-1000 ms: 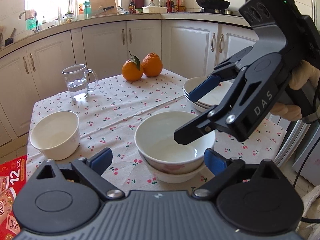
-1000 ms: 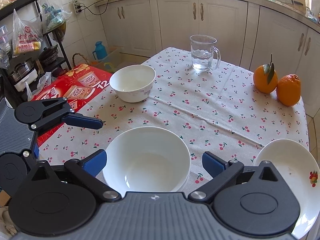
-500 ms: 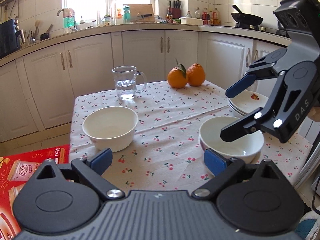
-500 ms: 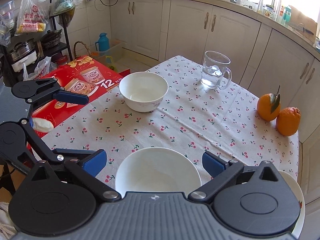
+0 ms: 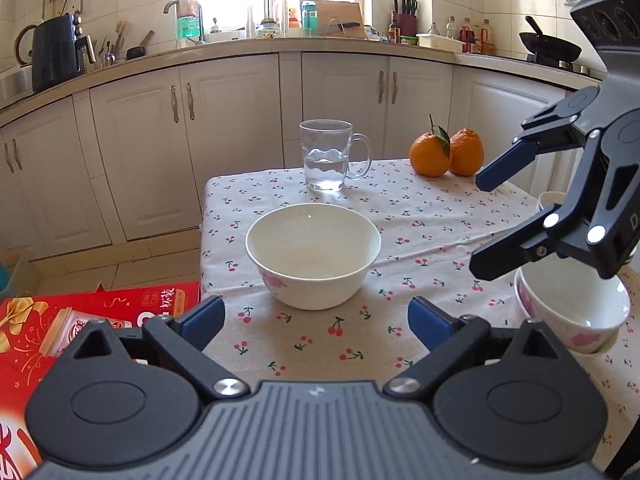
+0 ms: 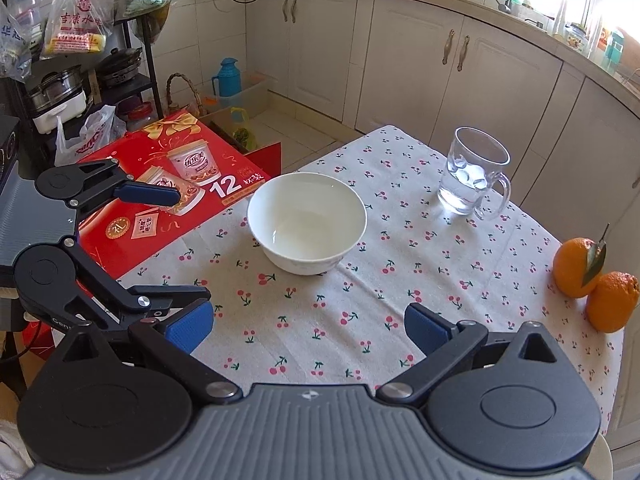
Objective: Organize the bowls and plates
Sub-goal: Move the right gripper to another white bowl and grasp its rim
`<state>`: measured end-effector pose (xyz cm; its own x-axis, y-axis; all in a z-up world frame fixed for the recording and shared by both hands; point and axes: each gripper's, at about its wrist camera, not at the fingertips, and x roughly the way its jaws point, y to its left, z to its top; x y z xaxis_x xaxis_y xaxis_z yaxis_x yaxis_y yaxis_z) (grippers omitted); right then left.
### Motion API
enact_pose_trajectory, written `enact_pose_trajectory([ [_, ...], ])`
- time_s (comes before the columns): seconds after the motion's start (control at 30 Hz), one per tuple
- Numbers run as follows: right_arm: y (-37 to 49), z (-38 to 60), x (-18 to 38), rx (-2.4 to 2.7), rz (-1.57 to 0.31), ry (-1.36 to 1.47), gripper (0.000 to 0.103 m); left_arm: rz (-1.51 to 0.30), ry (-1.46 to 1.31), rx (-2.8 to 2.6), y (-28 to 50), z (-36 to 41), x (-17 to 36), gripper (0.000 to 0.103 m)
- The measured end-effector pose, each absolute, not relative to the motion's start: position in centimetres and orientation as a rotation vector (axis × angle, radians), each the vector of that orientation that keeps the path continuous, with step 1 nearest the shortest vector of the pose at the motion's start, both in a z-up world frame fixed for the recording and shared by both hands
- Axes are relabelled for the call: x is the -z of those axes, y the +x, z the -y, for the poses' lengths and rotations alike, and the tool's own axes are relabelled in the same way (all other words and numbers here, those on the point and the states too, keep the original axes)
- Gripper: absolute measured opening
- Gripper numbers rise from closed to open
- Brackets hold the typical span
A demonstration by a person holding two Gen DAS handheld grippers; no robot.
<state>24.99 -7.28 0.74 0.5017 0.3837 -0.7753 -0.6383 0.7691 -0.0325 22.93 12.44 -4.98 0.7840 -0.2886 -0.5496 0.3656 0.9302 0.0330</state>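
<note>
Cherry-print tablecloth (image 5: pixel 420 216) carries one lone bowl (image 5: pixel 313 254), two stacked bowls (image 5: pixel 576 312), two oranges (image 5: pixel 446 153); both tongs (image 5: pixel 316 318) (image 6: pixel 306 326) gape empty.

The white bowl (image 5: pixel 313 255) looks like glossy glazed ceramic with a pink flower print. The tablecloth (image 5: pixel 420 216) is matt, creased woven cloth printed with cherries. The mug (image 5: pixel 329 156) is clear smooth glass. The oranges (image 5: pixel 446 153) have dimpled, slightly shiny peel. The red box (image 6: pixel 168 196) is glossy printed cardboard. The cabinet doors (image 5: pixel 228 136) look satin white.

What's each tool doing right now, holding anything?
Left tool: open, empty.
Right tool: open, empty.
</note>
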Motion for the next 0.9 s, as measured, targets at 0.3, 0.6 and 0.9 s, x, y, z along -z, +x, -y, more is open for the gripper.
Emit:
enact_pose_trajectory([
  [0.3,29.4,5.4,0.1,-0.676,-0.860,-0.329,0.103,-0.568,0.158,0.347,26.1,-11.5,6.6,0.098],
  [0.6,33.6,4.1,1.4,-0.709,-0.889,-0.328,0.102,-0.561,0.194,0.351,27.6,-10.5,7.7,0.098],
  [0.9,37.2,3.2,3.1,-0.749,-0.940,-0.283,0.094,-0.569,0.192,0.355,28.7,-10.2,8.2,0.098],
])
